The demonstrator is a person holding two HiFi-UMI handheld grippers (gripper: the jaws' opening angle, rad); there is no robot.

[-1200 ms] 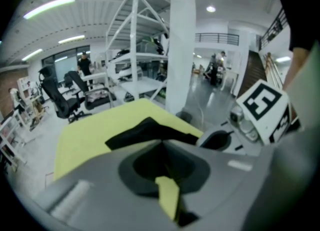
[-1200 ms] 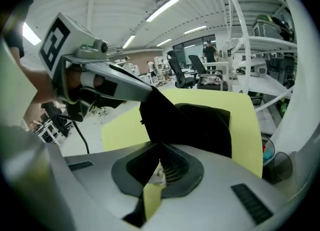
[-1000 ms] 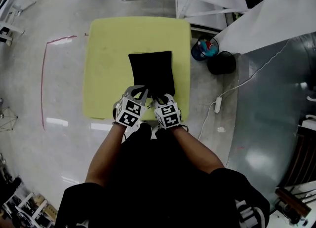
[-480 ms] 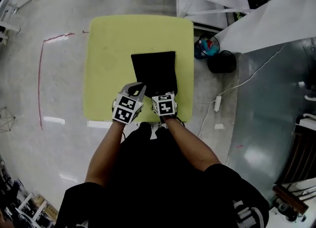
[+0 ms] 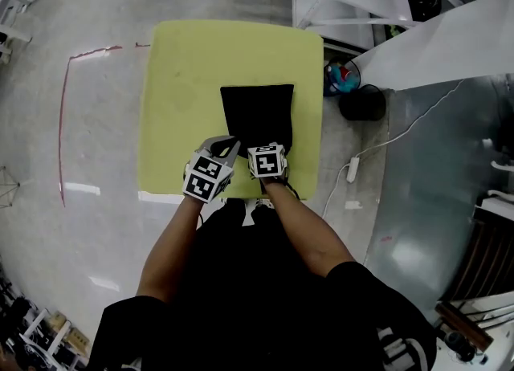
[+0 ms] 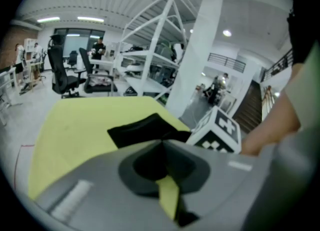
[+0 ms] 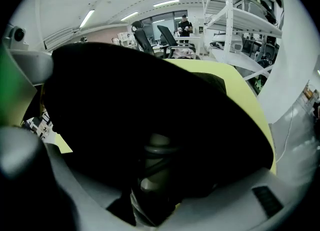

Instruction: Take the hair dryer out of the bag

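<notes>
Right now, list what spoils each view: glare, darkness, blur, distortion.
Head view: fisheye bending, glare streaks on the floor, bag a flat black patch. Left gripper view: left claw blurred up close, table sharper. Right gripper view: bag fills it, nearly black inside.

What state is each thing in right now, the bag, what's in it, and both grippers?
bag: lying on the yellow table, near end open.
hair dryer: inside the bag, only a pale part with cord showing.
left gripper: shut, tips at the bag's near edge.
right gripper: open, jaws just opened wide, bag's mouth between them, unpressed.
</notes>
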